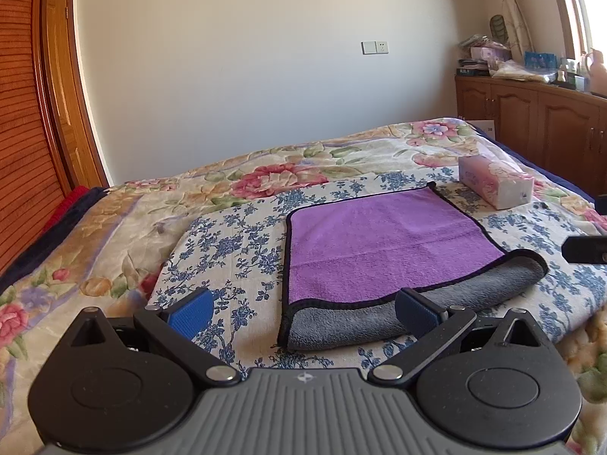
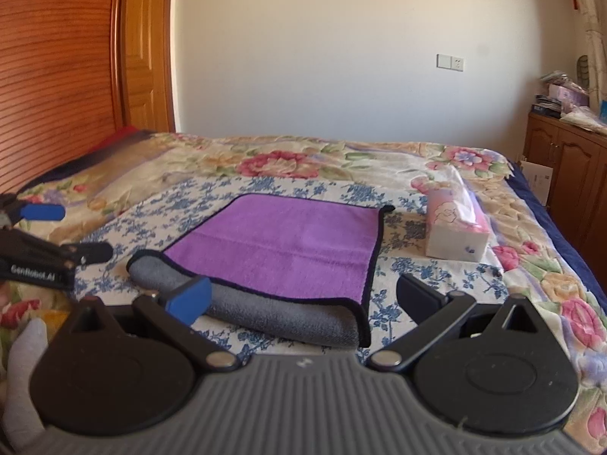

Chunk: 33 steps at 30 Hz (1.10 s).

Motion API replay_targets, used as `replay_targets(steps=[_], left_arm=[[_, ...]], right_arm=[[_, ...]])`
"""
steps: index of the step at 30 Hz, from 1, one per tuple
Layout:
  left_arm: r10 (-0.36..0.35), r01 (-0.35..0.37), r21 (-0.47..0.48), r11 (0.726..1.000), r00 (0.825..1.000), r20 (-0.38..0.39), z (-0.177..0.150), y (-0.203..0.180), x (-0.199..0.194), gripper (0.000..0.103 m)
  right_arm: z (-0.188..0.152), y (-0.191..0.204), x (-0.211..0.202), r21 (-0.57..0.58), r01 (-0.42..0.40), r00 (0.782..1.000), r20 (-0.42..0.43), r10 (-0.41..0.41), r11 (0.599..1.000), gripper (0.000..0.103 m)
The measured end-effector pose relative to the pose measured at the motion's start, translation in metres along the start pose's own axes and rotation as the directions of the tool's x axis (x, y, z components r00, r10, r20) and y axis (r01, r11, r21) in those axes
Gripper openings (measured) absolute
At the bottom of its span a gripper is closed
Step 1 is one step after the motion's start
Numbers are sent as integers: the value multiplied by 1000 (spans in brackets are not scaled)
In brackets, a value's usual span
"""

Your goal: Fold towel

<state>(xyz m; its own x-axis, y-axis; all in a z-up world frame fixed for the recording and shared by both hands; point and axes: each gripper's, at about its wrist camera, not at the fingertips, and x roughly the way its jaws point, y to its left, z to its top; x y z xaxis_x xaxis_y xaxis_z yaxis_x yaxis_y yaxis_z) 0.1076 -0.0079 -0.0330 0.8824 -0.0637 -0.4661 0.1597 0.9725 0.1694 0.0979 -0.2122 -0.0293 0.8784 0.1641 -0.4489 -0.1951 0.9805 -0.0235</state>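
A purple towel (image 1: 379, 242) with a grey underside and black trim lies folded on a blue-flowered cloth (image 1: 227, 242) on the bed. Its grey fold faces me. My left gripper (image 1: 303, 313) is open and empty, just in front of the towel's near left corner. In the right wrist view the towel (image 2: 280, 242) lies ahead, and my right gripper (image 2: 303, 299) is open and empty over its near edge. The left gripper (image 2: 60, 231) also shows at the left of that view, and a right fingertip (image 1: 584, 248) shows at the right edge of the left wrist view.
A pink tissue pack (image 1: 495, 182) lies on the bed right of the towel, also in the right wrist view (image 2: 455, 229). A wooden headboard (image 1: 19, 151) stands at the left. A wooden cabinet (image 1: 538, 117) with clutter stands at the right.
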Motion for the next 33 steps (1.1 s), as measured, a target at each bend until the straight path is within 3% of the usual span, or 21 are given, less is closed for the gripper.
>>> replay_targets(steps=[20, 27, 29, 31, 33], left_arm=[[-37, 30, -86, 996, 996, -77, -5, 28, 62, 100], [-77, 65, -111, 992, 992, -104, -6, 35, 78, 88], [-92, 78, -118, 990, 988, -123, -6, 36, 83, 81], [-104, 86, -123, 989, 984, -143, -7, 36, 87, 68], [-116, 97, -125, 987, 981, -154, -7, 35, 90, 65]], right_arm=[[2, -4, 40, -4, -26, 998, -64, 25, 1000, 103], [4, -6, 48, 3, -29, 997, -71, 29, 1000, 103], [4, -7, 51, 4, -32, 997, -73, 32, 999, 103], [4, -8, 53, 8, -36, 996, -76, 36, 999, 103], [5, -8, 56, 13, -42, 996, -82, 43, 999, 103]])
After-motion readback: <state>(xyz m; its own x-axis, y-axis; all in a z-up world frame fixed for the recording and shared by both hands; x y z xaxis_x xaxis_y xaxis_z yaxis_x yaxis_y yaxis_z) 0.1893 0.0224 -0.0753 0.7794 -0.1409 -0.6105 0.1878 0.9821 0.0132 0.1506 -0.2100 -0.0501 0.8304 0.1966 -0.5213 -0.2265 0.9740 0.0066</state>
